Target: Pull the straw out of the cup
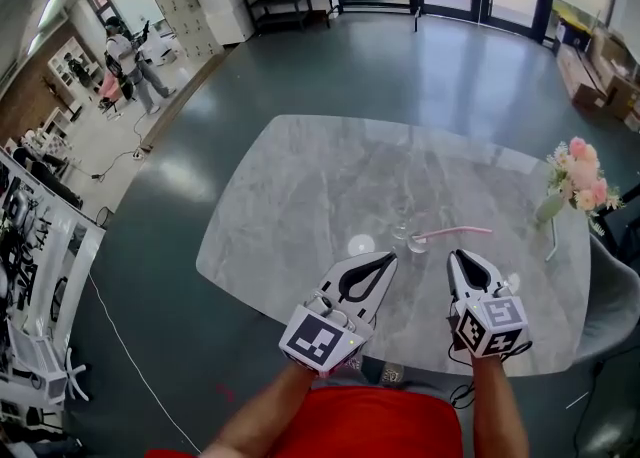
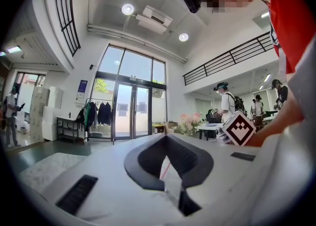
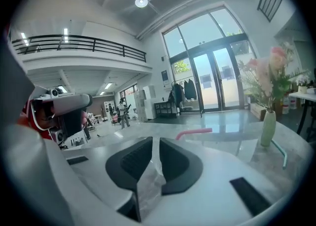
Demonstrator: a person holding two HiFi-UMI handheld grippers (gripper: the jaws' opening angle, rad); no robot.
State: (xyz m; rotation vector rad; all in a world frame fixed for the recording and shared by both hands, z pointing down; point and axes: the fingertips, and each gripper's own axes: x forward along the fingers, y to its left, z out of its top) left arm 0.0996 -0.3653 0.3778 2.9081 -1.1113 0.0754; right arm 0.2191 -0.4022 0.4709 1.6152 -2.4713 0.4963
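Straw (image 1: 455, 232) flat on table (image 1: 300, 176); right tongs (image 1: 461, 257) apart, near edge

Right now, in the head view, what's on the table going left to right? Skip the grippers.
clear cup → pink straw, lying on the tabletop → flower vase near the right edge

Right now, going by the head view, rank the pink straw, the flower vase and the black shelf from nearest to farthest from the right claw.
1. Pink straw: just ahead of the right claw.
2. Flower vase: at the right edge of the table.
3. Black shelf: far back across the room, upper left.
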